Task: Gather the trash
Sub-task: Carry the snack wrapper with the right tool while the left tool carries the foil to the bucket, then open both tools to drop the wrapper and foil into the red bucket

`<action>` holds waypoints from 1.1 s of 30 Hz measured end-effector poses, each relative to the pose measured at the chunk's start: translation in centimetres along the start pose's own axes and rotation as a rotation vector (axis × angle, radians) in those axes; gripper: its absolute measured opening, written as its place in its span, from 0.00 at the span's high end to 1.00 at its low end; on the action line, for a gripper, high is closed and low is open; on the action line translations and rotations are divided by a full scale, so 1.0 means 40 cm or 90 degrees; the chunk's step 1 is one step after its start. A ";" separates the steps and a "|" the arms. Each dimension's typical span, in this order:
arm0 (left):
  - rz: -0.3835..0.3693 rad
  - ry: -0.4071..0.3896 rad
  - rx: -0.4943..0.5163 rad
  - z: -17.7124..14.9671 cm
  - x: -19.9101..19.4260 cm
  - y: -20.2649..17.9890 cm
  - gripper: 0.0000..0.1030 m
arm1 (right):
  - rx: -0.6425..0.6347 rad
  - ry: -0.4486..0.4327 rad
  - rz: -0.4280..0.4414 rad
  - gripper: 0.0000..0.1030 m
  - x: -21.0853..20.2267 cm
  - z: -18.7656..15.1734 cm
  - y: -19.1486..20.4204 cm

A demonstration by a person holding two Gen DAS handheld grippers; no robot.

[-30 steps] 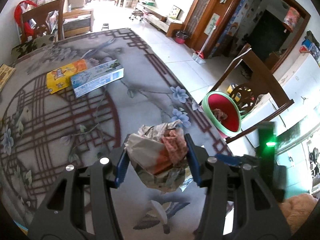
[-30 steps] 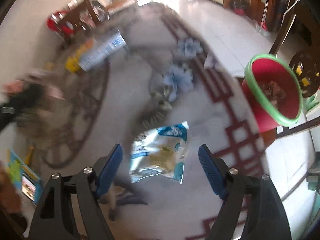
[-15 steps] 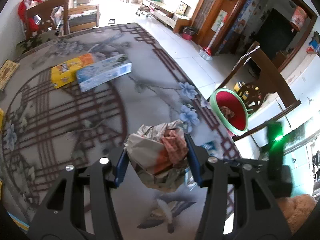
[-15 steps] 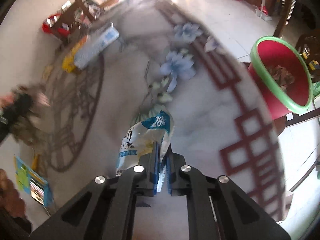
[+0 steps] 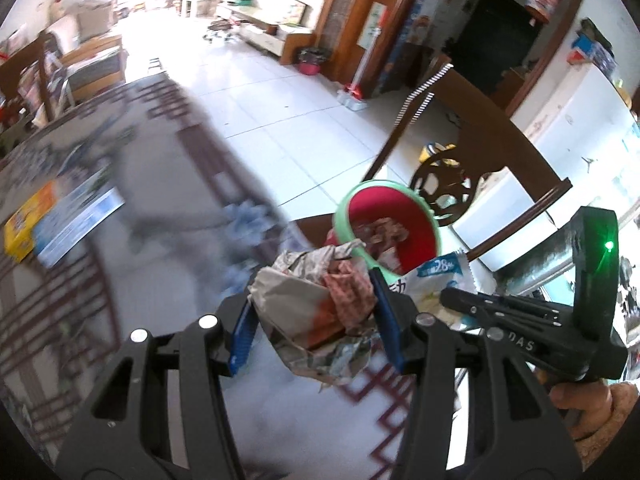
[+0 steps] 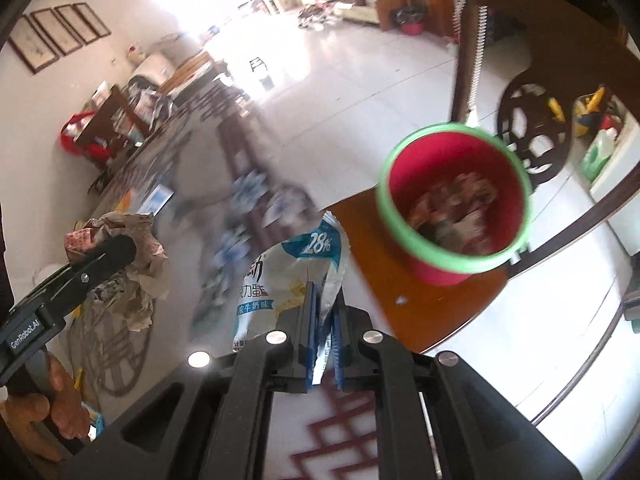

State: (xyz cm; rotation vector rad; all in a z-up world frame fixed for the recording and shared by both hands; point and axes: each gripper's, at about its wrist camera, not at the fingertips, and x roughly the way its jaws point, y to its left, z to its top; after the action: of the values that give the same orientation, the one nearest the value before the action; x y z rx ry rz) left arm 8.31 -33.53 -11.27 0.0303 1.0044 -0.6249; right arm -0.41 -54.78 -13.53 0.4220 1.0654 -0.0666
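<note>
- Nearest the left wrist camera, the left gripper (image 5: 314,320) clamps a crumpled wad of paper and foil wrappers (image 5: 316,312) between its blue pads (image 5: 242,334), the wad bulging above and below the jaws.
- In the right wrist view, the right gripper (image 6: 323,344) is closed tight on the lower edge of a blue-and-white snack bag (image 6: 288,276) printed "28%", which stands up from the jaws toward 11 o'clock.
- A person's hand (image 6: 60,396) grips the left tool's handle at 8 o'clock in the right view; another hand (image 5: 588,404) holds the right tool at 4 o'clock in the left view.
- Both loads hang over the patterned tablecloth (image 5: 132,280), near its edge.
- Beyond the edge, at 1 o'clock from the snack bag, a red bin with a green rim (image 6: 456,196) sits on a wooden chair seat (image 6: 420,292) and already holds scraps.
- Farther back on the table, at 9 o'clock in the left view, lie a yellow box (image 5: 24,226) and a blue-and-white carton (image 5: 76,224), side by side.
- White floor tiles (image 5: 280,108) stretch toward a bright room.
</note>
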 end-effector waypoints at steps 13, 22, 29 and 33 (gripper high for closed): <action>-0.052 0.029 0.075 0.152 0.213 -0.234 0.52 | 0.066 -0.036 -0.032 0.91 -0.017 0.140 -0.249; -0.074 0.033 0.128 0.267 0.345 -0.338 0.47 | 0.081 -0.055 -0.079 0.82 0.017 0.223 -0.356; -0.080 0.019 0.121 0.297 0.364 -0.357 0.26 | 0.098 -0.078 -0.109 0.47 0.023 0.251 -0.390; -0.080 0.017 0.118 0.294 0.340 -0.339 0.26 | 0.097 -0.081 -0.113 0.47 0.011 0.248 -0.376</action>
State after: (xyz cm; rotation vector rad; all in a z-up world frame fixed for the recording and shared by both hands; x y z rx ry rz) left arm 15.79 -54.76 -12.12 0.1401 0.9767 -0.8337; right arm 4.26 -72.16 -14.39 0.4539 0.9739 -0.3303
